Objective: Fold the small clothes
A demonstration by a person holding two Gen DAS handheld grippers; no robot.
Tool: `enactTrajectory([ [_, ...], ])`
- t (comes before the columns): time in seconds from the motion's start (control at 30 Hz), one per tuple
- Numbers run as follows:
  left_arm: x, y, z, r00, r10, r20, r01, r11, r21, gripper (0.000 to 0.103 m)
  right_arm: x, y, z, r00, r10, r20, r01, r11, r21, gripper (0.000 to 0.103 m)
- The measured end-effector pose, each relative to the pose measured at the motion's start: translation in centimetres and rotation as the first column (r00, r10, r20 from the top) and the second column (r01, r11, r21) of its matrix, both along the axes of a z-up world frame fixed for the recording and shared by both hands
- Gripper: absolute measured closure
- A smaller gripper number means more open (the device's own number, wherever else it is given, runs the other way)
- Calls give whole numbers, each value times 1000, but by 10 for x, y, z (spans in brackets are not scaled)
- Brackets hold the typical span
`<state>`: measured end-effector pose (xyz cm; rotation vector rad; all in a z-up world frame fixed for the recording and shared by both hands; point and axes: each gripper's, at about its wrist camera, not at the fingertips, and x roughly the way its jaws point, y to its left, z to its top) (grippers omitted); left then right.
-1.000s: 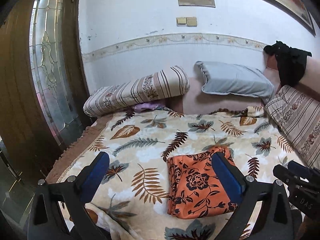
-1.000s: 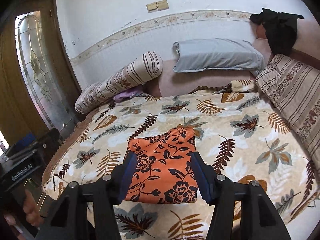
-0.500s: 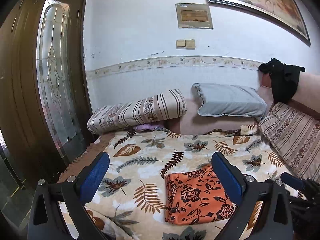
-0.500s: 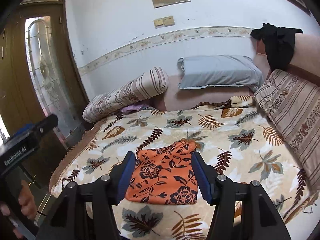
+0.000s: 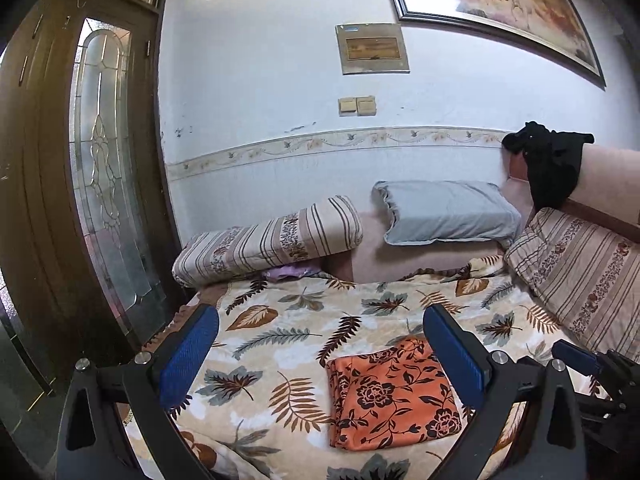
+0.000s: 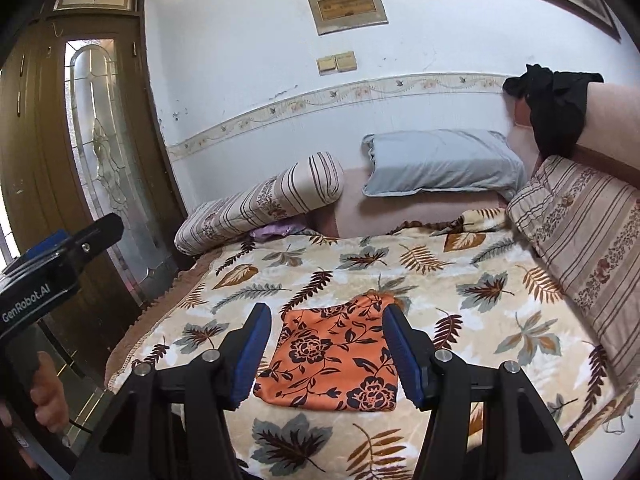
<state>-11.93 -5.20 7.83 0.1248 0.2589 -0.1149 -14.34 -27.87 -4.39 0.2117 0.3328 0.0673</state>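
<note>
On the leaf-print blanket (image 6: 500, 292), folded orange floral cloth (image 6: 332, 360), long axis toward the pillows (image 6: 440, 160); both hand-held grippers (image 5: 320, 364) (image 6: 326, 350) wide, empty.

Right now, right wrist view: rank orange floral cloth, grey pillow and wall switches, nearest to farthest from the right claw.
1. Orange floral cloth: folded on the blanket, just ahead of the open right claw.
2. Grey pillow: at the bed's far end, right of centre.
3. Wall switches: on the wall above the pillow.
</note>
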Motion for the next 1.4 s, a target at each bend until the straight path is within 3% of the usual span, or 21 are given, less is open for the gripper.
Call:
enactTrajectory([
  [0.33, 11, 0, -7, 999, -11, -34, 11, 1000, -3, 1, 11, -3, -10, 999, -37, -31, 37, 999, -2, 41],
  [0.7, 31, 3, -7, 999, -25, -45, 24, 1000, -20, 1, 21, -5, 4, 996, -84, 5, 85, 996, -30, 41],
  [1.4, 81, 9, -28, 993, -17, -116, 12, 999, -39, 1, 68, 2, -5, 997, -71, -28, 69, 997, -45, 41],
])
